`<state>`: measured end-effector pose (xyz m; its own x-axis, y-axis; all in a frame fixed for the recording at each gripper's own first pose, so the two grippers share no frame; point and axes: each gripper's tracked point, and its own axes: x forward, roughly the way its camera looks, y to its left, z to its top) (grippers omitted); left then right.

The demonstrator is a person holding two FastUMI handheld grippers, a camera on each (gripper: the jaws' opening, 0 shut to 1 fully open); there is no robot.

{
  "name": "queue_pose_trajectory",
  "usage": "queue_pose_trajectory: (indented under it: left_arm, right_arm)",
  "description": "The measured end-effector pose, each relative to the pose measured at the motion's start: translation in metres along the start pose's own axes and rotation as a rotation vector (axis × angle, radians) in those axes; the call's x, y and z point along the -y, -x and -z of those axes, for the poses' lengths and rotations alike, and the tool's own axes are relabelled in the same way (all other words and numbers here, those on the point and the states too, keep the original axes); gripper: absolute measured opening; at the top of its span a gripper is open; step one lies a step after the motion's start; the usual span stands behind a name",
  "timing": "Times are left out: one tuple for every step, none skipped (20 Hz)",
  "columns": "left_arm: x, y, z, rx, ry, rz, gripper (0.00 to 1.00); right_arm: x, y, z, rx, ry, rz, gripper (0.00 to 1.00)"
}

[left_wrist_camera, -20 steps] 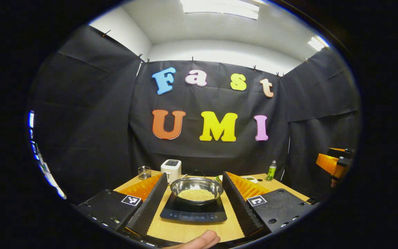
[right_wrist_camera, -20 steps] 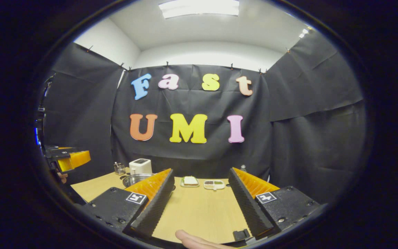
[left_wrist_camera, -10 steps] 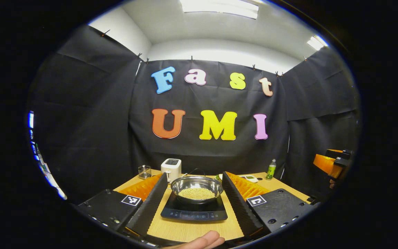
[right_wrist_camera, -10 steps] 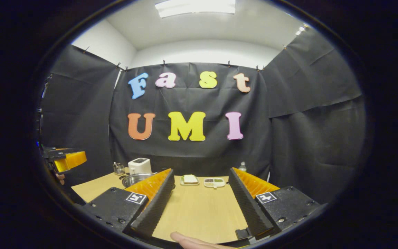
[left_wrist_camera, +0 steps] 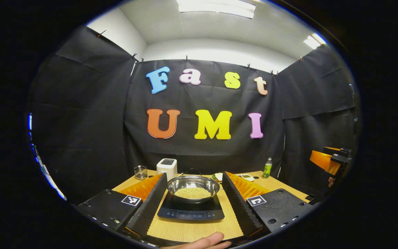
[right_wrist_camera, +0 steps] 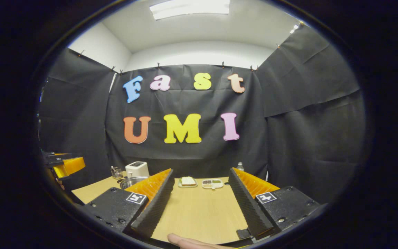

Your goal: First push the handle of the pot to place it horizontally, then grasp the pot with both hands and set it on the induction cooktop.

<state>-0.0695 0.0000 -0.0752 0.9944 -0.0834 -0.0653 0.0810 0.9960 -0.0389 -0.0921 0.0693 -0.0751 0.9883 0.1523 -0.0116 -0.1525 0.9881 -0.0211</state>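
Looks like the pot (left_wrist_camera: 192, 188) is already being carried by the induction cooktop (left_wrist_camera: 191, 211) on the table (left_wrist_camera: 199, 230). Both grippers' jaws are being held released, clear; only backing away is being called for.

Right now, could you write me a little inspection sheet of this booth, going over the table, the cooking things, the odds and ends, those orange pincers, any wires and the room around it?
Surface: light wooden table.
Job's things: steel pot holding yellowish grains, sitting on the black induction cooktop.
Clutter: white toaster, small glass jar, green bottle, two small dishes of food at the far edge.
Grippers: left gripper open, pot and cooktop in line between its fingers; right gripper open over bare table.
Cables: thin dark loop behind the pot, unclear whether cord or handle.
Surroundings: black cloth walls, white ceiling, lit panels.
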Motion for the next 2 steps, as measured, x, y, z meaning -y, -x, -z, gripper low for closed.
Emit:
queue_pose_trajectory:
  left_arm:
    - [0.0006, 0.0004, 0.0009, -0.001, -0.002, 0.002, 0.95]
    - [-0.0001, 0.0000, 0.0006, 0.001, -0.003, 0.002, 0.95]
  right_arm:
    - [0.0005, -0.0006, 0.0008, -0.002, -0.002, -0.001, 1.00]
    - [0.0003, -0.0014, 0.0010, -0.002, -0.004, -0.002, 1.00]
